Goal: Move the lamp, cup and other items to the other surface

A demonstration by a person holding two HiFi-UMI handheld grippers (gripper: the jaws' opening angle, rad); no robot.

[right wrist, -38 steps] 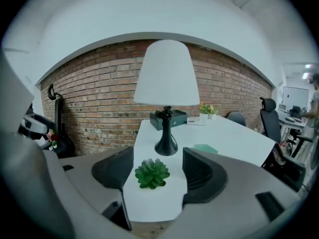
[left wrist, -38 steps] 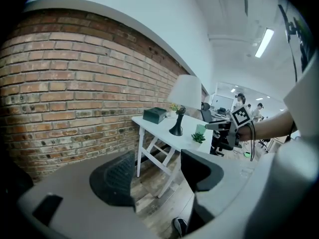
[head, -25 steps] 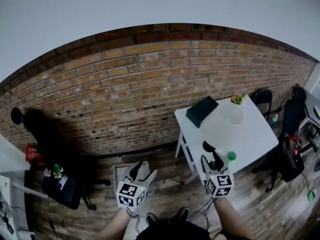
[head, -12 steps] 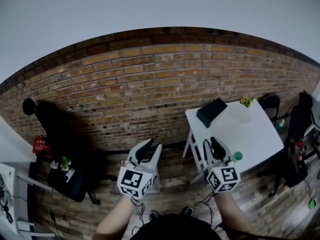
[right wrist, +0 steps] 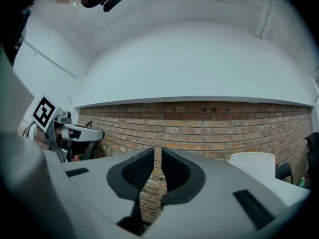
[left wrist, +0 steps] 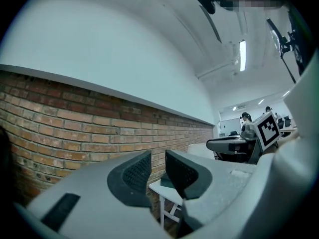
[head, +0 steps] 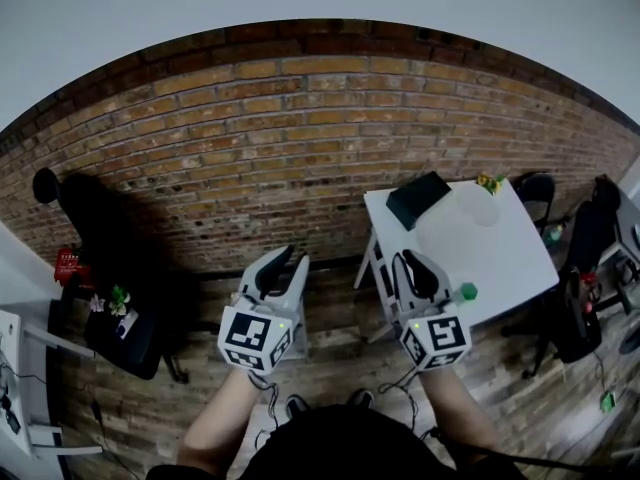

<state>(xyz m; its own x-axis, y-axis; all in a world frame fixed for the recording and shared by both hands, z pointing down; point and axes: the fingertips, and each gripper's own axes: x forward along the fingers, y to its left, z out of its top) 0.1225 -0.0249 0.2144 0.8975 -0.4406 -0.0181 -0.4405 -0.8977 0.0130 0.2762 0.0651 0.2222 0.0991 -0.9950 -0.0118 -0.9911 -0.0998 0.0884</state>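
Both tongs have come up from lower down to point level at the brick wall (head: 300, 138), and their jaws, wide apart a second ago, have just been closing on nothing. Well to the left of the bench (head: 520, 268) stands a dark chair (head: 125, 353) with some small green and pink things on it, too small to name. The left tongs (head: 283, 271) hang between that chair and the bench, clear of both. Their pads are drawn nearly together with only a narrow slit left, and the left gripper view shows nothing in it. The right tongs (head: 413, 268) hover at the bench's near left edge, their pads closer still, a thin line of brick showing through and nothing held. On the bench a black box (head: 418, 199) sits at the back left corner. Just right of it is a pale rounded shape (head: 478, 208), probably the lamp. A yellow-green thing (head: 488, 181) lies at the far edge, and a small green piece (head: 466, 292) at the near edge, just beside the right tongs. No cup can be made out. Since both tongs closed empty while rising, this reads as a readying gesture rather than a grasp. The task looks barely begun, with every item still on the bench. The tongs will likely have to spread again before reaching for the first one.
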